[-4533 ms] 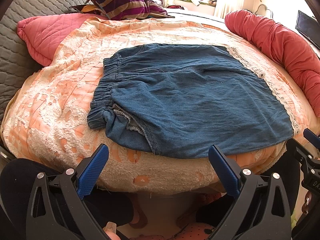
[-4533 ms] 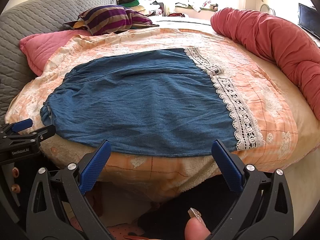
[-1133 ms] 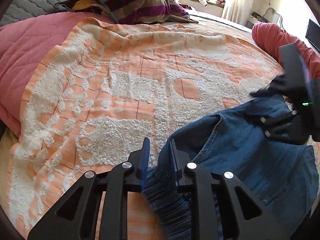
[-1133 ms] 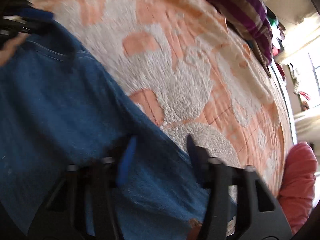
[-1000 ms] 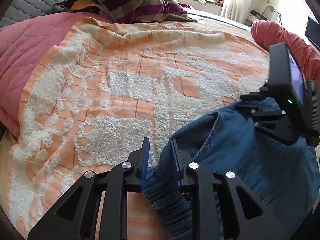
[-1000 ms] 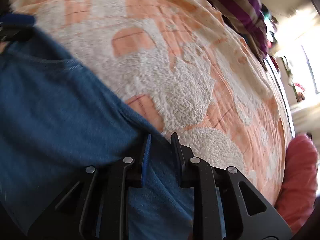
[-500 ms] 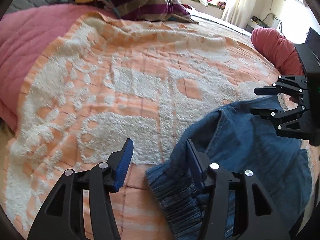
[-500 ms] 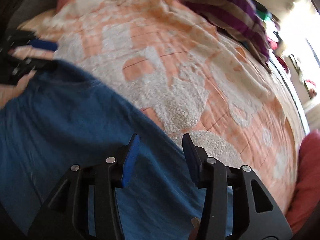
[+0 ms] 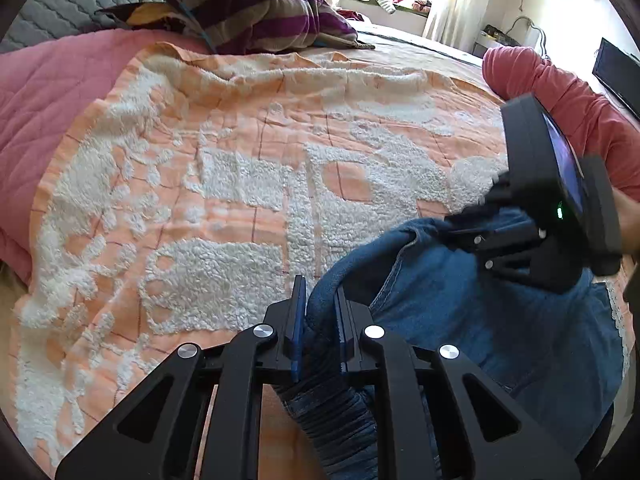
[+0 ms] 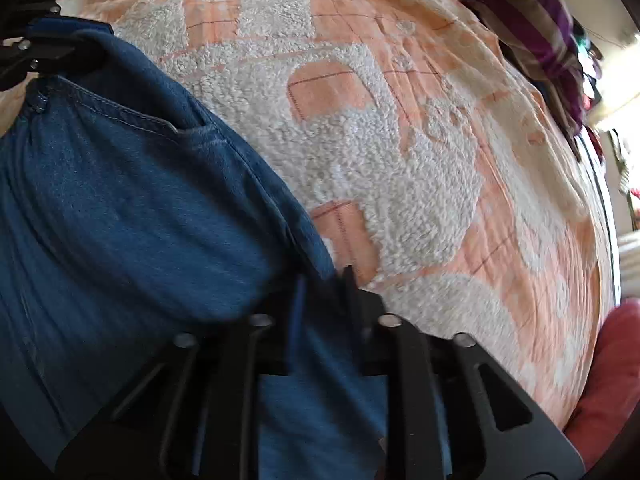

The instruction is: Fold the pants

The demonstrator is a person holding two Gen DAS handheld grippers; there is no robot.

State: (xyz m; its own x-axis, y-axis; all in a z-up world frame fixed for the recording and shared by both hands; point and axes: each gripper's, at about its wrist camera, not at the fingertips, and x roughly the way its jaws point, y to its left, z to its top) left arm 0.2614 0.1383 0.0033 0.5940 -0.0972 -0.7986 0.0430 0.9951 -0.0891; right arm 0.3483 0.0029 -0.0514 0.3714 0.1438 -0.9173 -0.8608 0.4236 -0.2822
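Fingers (image 9: 297,320) of the left gripper (image 9: 319,322) pinched together on the gathered waistband end of the pants (image 9: 480,320), blue pads nearly meeting with a ridge of denim bunched between them. Soft, limp cloth by the look of it, moderately heavy for fabric, likely to sag and drape rather than hold a line, so best taken at thick parts: waistband, seams, hems. Ribbed elastic band trailing down under the left fingers, a fair grip point, unlikely to slip. Pants lying on the near right part of the bed, on the orange-and-white blanket (image 9: 240,184), partly lifted along one edge. Further right, right gripper (image 10: 322,296) clamped on the same lifted denim edge, fingers close with fabric between, though blurred in its own view. Pocket seam running up toward the left gripper there. Plenty of open blanket ahead and to the left for laying the fold over; pink quilt (image 9: 48,92) at the left edge, striped pillow (image 9: 248,8) at the far end, red bolster (image 9: 560,92) along the right limiting room on that side.
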